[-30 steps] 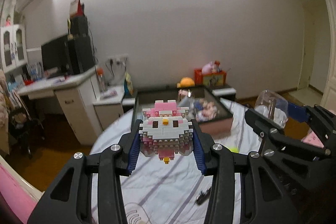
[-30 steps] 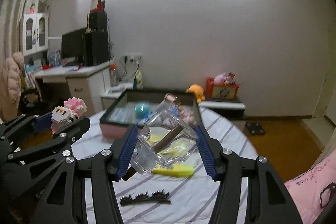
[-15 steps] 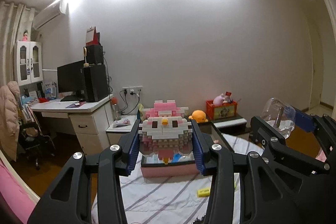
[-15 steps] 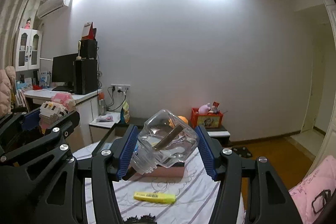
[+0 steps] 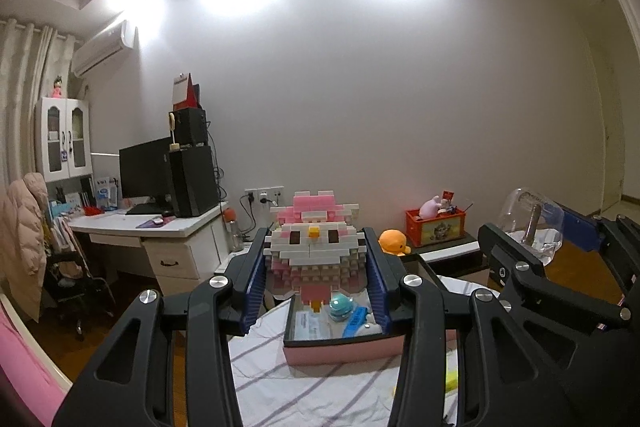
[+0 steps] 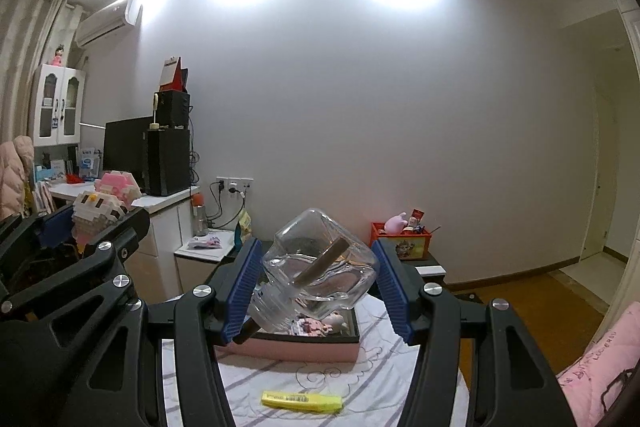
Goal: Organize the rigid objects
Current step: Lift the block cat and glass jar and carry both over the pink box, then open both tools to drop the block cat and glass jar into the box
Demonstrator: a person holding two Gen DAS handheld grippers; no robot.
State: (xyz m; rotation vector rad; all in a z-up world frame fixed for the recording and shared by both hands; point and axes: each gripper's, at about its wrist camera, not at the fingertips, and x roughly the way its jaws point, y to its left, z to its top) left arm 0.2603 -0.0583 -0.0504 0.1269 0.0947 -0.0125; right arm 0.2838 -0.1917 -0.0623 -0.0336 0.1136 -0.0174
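Both tools are matte black plastic frames with triangular cut-outs and round silver screw heads at the joints. The left tool (image 5: 316, 267) and right tool (image 6: 318, 279) each carry ribbed blue pads (image 6: 242, 287) inside their fingers.

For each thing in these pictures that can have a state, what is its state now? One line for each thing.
left gripper: shut on the brick figure.
brick figure: held upright, off the table.
right gripper: shut on the glass jar.
glass jar: held tilted, mouth lower left, a stick inside.
pink tray: on the table, open, things inside.
yellow highlighter: lying flat on the striped cloth.
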